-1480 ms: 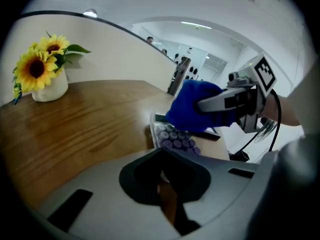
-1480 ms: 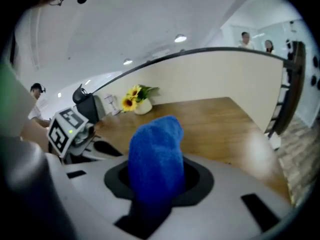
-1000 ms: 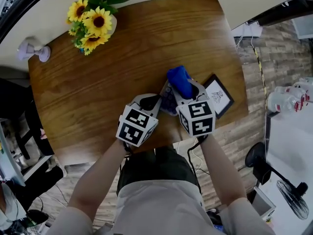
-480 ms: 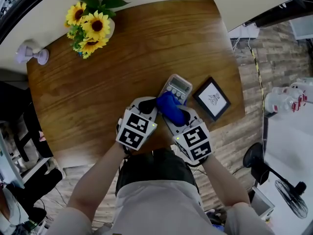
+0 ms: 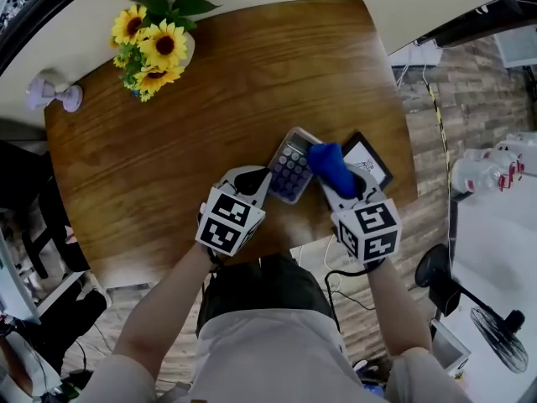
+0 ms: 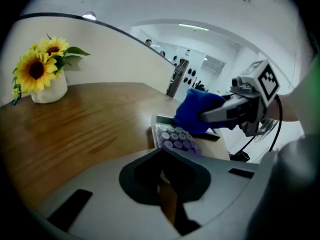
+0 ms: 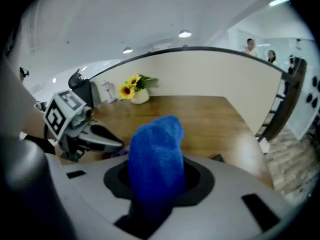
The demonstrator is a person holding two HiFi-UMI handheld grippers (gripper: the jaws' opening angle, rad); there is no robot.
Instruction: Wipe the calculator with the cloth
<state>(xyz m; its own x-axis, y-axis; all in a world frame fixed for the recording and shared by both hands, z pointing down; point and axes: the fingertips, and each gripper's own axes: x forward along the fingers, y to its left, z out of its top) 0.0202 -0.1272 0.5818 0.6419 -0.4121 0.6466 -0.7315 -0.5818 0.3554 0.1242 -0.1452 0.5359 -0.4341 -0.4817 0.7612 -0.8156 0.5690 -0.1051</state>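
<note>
The grey calculator (image 5: 290, 170) with purple keys lies on the wooden table (image 5: 168, 158), its display end away from me. My left gripper (image 5: 257, 180) is shut, and its tips touch the calculator's near-left corner. In the left gripper view the calculator (image 6: 173, 136) sits just past the closed jaws. My right gripper (image 5: 339, 183) is shut on a bunched blue cloth (image 5: 329, 164). The cloth hangs at the calculator's right edge, partly over a picture frame. Seen from the right gripper view, the cloth (image 7: 156, 154) sticks up out of the jaws and hides the calculator.
A black picture frame (image 5: 373, 159) lies flat right of the calculator, near the table's right edge. A white vase of sunflowers (image 5: 158, 42) stands at the far left corner. A small lilac object (image 5: 52, 92) sits beyond the table's left end.
The right gripper has carried the cloth from the calculator's near half to its right edge, uncovering the keys. The left gripper has stayed at the calculator's near corner.
</note>
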